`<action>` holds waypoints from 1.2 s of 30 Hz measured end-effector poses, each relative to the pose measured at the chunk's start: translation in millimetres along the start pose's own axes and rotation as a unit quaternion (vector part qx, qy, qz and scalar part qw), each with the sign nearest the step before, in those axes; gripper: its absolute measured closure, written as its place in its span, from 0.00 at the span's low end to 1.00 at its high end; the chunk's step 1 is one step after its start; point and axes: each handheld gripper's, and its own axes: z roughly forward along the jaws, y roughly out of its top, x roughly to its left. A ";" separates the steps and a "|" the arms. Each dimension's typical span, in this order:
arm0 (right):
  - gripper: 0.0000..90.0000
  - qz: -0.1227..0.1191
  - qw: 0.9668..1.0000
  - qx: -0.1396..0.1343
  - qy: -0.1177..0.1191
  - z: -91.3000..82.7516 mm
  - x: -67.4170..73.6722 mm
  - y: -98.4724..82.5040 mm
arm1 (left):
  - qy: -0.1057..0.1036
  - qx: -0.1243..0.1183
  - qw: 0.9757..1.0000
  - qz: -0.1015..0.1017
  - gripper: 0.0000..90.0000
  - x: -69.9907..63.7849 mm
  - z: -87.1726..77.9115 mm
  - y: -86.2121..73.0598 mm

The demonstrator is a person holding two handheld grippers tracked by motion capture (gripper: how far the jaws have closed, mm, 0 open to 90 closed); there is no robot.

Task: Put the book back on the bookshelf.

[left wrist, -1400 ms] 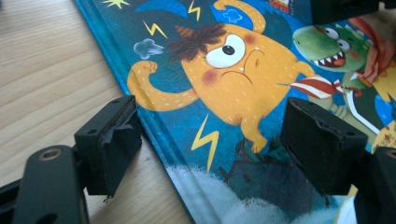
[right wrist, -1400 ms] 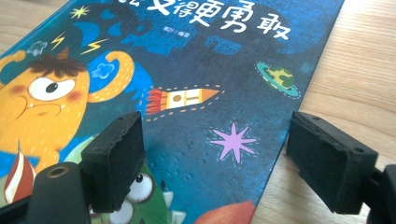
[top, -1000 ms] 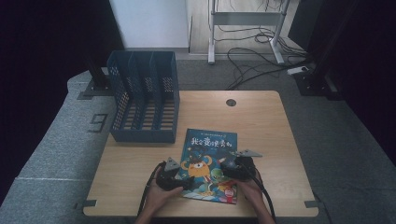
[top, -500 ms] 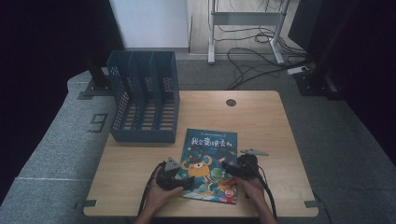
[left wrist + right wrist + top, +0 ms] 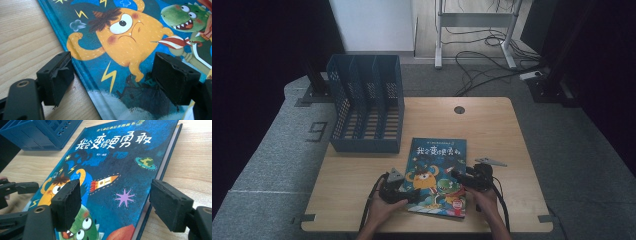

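High view: book (image 5: 437, 176) lies flat; both grippers' jaws gape, straddling its side edges.

The light wooden counter (image 5: 492, 130) has a small round dark cable hole (image 5: 459, 109) near its far edge, at about 12 o'clock. It stands on grey carpeted floor (image 5: 572, 165). A large white figure 9 (image 5: 317, 132) is marked on the floor off the counter's 9 o'clock side. Beyond the counter, from 12 to 1 o'clock, black cables (image 5: 477, 65) sprawl loosely around the feet of a white metal frame (image 5: 472, 20). A white power strip (image 5: 531, 75) lies at 2 o'clock. A white panel (image 5: 372, 25) stands at 11 o'clock, with a dark curtain (image 5: 262, 50) beside it at 10 o'clock.
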 end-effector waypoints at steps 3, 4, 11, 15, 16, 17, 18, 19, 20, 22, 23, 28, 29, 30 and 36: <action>0.28 0.004 1.000 -0.001 0.006 -1.2 -0.4 0.7 | 0.000 0.000 1.000 -0.001 0.19 0.3 0.0 0.0; 0.28 0.007 1.000 -0.001 0.010 -1.7 -1.1 1.0 | -0.001 0.000 1.000 -0.001 0.19 0.3 0.0 0.0; 0.28 0.023 0.999 -0.002 0.025 -4.1 -3.3 2.3 | -0.003 0.000 1.000 -0.003 0.18 1.2 -0.3 0.0; 0.28 0.030 0.999 -0.004 0.033 -5.0 -4.5 2.7 | -0.004 0.000 1.000 -0.004 0.17 1.5 -0.4 0.1; 0.28 0.035 0.999 -0.004 0.039 -5.5 -5.7 2.9 | -0.005 -0.001 1.000 -0.006 0.17 1.7 -0.4 0.0; 0.28 0.035 0.999 -0.004 0.039 -5.5 -5.7 2.9 | -0.005 -0.001 1.000 -0.006 0.17 1.7 -0.4 0.0; 0.28 0.044 0.998 -0.006 0.046 -6.0 -7.2 3.1 | -0.005 -0.001 1.000 -0.007 0.17 1.8 -0.4 0.0; 0.28 0.044 0.998 -0.006 0.046 -6.0 -7.2 3.1 | -0.005 -0.001 1.000 -0.007 0.17 1.8 -0.4 0.0; 0.29 0.047 0.998 -0.007 0.048 -6.2 -7.7 3.1 | -0.005 -0.001 1.000 -0.007 0.17 2.0 -0.5 0.0; 0.29 0.057 0.997 -0.008 0.056 -7.1 -8.7 3.5 | -0.006 -0.003 1.000 -0.010 0.17 2.4 -0.5 -0.1; 0.29 0.058 0.997 -0.008 0.058 -7.4 -8.9 3.6 | -0.006 -0.003 1.000 -0.010 0.17 2.5 -0.6 -0.1; 0.29 0.066 0.996 -0.001 0.060 -6.6 -9.7 3.1 | -0.002 -0.002 1.000 -0.009 0.16 2.4 -0.7 -0.1; 0.29 0.070 0.996 0.000 0.061 -6.2 -10.0 3.0 | -0.002 -0.002 1.000 -0.010 0.16 2.4 -0.7 -0.1; 0.29 0.073 0.995 0.003 0.063 -5.8 -10.5 2.7 | -0.001 -0.002 1.000 -0.010 0.16 2.7 -0.8 -0.1; 0.29 0.086 0.994 0.010 0.068 -5.2 -11.8 2.2 | 0.001 -0.001 1.000 -0.009 0.16 2.9 -0.8 -0.1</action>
